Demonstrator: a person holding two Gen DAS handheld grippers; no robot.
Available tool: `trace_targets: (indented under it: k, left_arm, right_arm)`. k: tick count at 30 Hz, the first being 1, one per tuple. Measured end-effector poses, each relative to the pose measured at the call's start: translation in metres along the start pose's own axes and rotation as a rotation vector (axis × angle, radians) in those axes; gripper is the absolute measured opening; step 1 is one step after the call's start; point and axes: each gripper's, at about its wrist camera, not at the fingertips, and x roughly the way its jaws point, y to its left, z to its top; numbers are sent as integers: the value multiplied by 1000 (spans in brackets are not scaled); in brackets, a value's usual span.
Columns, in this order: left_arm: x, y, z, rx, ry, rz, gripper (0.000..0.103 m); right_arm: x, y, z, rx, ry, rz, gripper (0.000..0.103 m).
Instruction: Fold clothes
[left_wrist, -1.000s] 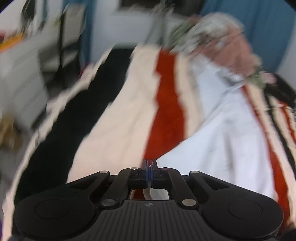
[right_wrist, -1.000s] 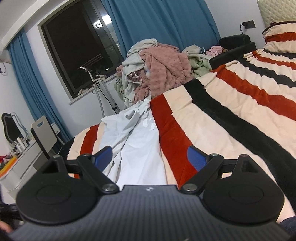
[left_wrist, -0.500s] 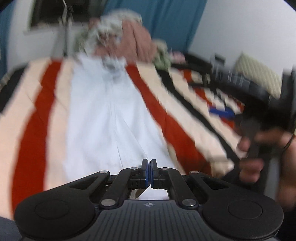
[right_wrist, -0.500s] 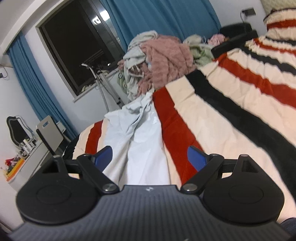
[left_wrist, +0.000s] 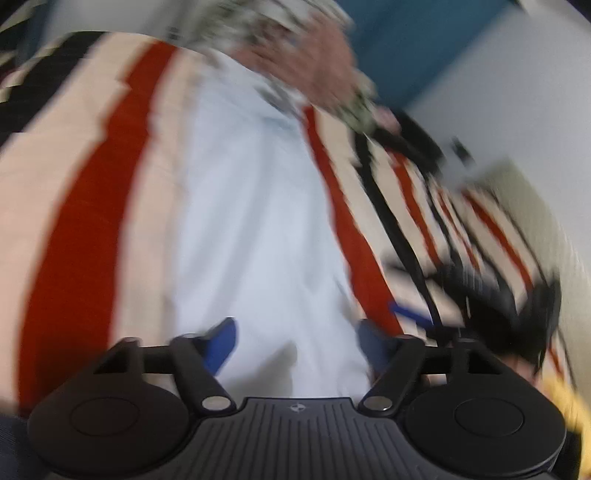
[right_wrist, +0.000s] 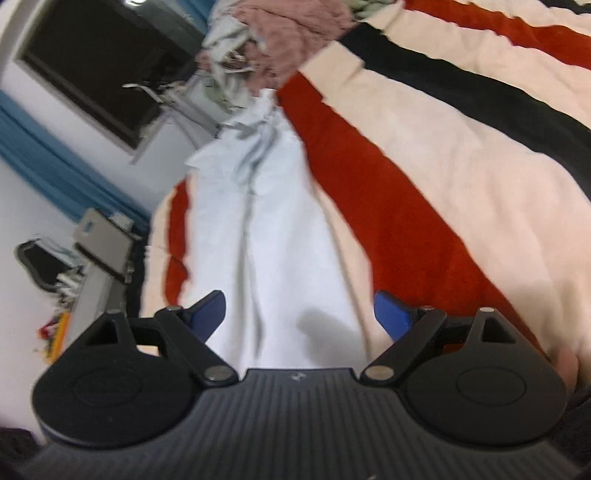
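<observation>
Since half a second ago the left gripper (left_wrist: 295, 339) has let go: its blue pads, then pinched together on the cloth's near edge, now stand wide apart with nothing between them, while the right gripper (right_wrist: 299, 314) is as wide as it was and has dipped closer over the cloth. A pale, near-white garment (right_wrist: 280, 236) lies stretched on the striped blanket (right_wrist: 443, 177), its long axis running straight away from both tools toward the heap of clothes (right_wrist: 295, 29) at the far end (trousers, perhaps; I cannot tell for sure). Its near end sits right below both open grippers, neither clearly nearer. It looks smooth close by, rumpled and bunched at the far end.
</observation>
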Motion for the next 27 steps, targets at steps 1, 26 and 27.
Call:
trace_targets:
  k: [1, 26, 27]
  left_arm:
    - [-1, 11, 8, -45, -18, 9, 83]
    - [39, 53, 2, -277, 192, 51, 19]
    - [40, 51, 2, -267, 194, 52, 22]
  right_arm:
    - [3, 0, -1, 1, 3, -22, 69]
    - [11, 8, -61, 53, 292, -80, 32]
    - [11, 8, -62, 54, 277, -96, 31]
